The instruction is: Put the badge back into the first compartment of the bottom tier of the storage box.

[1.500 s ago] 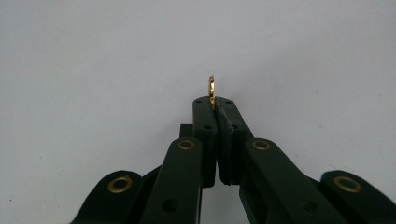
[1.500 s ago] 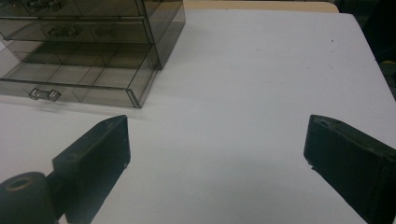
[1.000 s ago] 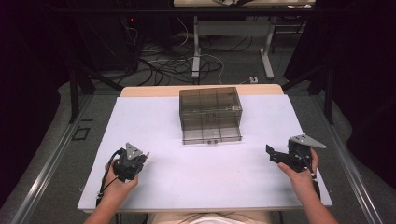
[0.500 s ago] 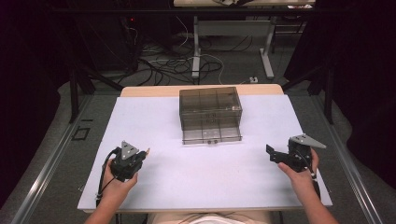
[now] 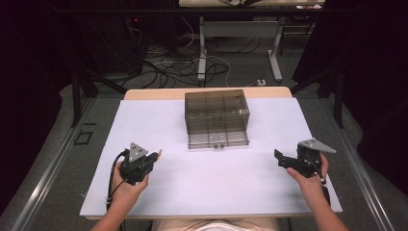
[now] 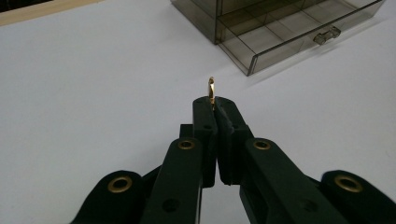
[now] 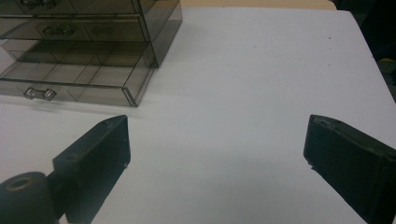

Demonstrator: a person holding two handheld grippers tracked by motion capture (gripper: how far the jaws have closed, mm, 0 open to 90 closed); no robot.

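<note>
Bench (image 5: 159,120) with a white top takes the middle of the high view, a tan edge strip along its far side. Smoky clear drawer box (image 5: 217,118) sits upper centre of the bench, its bottom drawer (image 5: 219,136) pulled out toward the person, small handle on the front. Left hand-held gripper (image 5: 153,157) is at lower left of the high view, held in the left hand (image 5: 126,182), grey three-cornered plate on top, black cable looping down off the near bench edge. In the left gripper view its jaws are pressed together, pinching a small gold ring (image 6: 211,89) at the tips; the ring stands on edge above the white top, clear of the surface as far as can be told. The drawer box (image 6: 275,25) is in the upper right of that view, well apart from the ring, open drawer (image 6: 299,39) facing the camera. Right hand-held gripper (image 5: 281,159) is at lower right of the high view, held in the right hand (image 5: 308,178), tips pointing left toward bench centre. In the right gripper view its jaws are spread wide with only bare white bench (image 7: 233,93) between them; the drawer box (image 7: 88,42) is in the upper left there, drawer handle (image 7: 40,93) visible. Both grippers are well apart from the box and from each other. Floor beyond the bench has tangled cables (image 5: 168,67) and the legs of another table (image 5: 240,43).
</note>
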